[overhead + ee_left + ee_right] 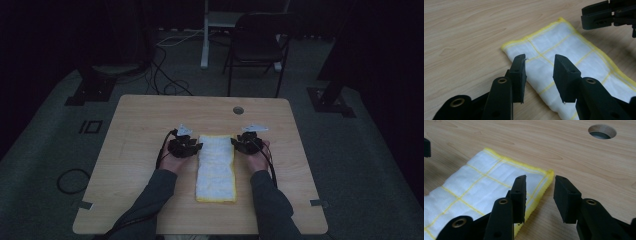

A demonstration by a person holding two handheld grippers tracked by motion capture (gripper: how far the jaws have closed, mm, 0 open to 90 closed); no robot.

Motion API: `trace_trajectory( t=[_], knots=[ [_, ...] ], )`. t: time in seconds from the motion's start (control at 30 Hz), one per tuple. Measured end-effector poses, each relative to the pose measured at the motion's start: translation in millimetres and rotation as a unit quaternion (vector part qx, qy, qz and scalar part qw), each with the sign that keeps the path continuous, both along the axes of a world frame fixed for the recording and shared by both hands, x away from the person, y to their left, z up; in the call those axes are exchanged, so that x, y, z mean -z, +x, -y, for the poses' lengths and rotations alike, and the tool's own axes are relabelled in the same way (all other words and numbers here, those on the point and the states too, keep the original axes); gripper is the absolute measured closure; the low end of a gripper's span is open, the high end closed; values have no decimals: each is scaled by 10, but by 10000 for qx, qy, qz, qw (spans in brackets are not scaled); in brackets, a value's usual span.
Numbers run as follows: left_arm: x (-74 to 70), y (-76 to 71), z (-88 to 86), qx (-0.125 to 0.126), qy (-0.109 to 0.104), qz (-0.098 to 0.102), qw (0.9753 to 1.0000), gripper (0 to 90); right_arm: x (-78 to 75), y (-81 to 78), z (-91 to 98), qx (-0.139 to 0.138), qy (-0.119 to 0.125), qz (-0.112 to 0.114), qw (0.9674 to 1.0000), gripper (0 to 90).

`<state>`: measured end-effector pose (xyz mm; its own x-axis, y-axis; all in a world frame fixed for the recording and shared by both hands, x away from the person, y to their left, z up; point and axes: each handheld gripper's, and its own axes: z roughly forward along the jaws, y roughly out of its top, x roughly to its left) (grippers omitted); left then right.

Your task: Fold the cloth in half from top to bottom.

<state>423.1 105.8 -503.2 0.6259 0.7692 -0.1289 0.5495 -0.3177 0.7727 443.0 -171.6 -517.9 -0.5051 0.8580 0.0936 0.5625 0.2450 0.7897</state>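
Cloth (216,167) folded on table (135,130); left tool (539,71), right tool (539,192) spread, gripping nothing.

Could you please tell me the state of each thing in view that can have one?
cloth: folded into a long strip, lying flat on the table, not gripped.
left gripper: open, jaws over the cloth's far left corner.
right gripper: open, jaws astride the cloth's far right corner.
table: bare wood around the cloth.
chair: unoccupied, beyond the table.

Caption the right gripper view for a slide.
Open right hand-held gripper straddling the folded white-and-yellow cloth's corner on the wooden table.
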Motion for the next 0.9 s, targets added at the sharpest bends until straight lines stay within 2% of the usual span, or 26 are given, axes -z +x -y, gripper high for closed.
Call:
trace_trajectory(
  t=[0.1, 0.3, 0.53, 0.7, 0.9],
  knots=[
    [15, 39, 12, -38, 36, -24, 10000, 626, 12, 14, -10, -10, -2, -21, 10000, 618],
    [53, 169, 70, -159, 238, -43, 9996, 596, 40, 70, -55, 23, -64, -94, 9999, 556],
    [117, 248, 122, -290, 195, -207, 9992, 566, 78, 120, -107, -10, -146, -175, 9997, 535],
    [201, 303, 179, -401, 299, -316, 9982, 535, 121, 166, -143, -12, -160, -265, 9995, 555],
    [286, 362, 198, -562, 405, -427, 9967, 527, 162, 206, -167, 82, -203, -336, 9992, 521]
  ],
)
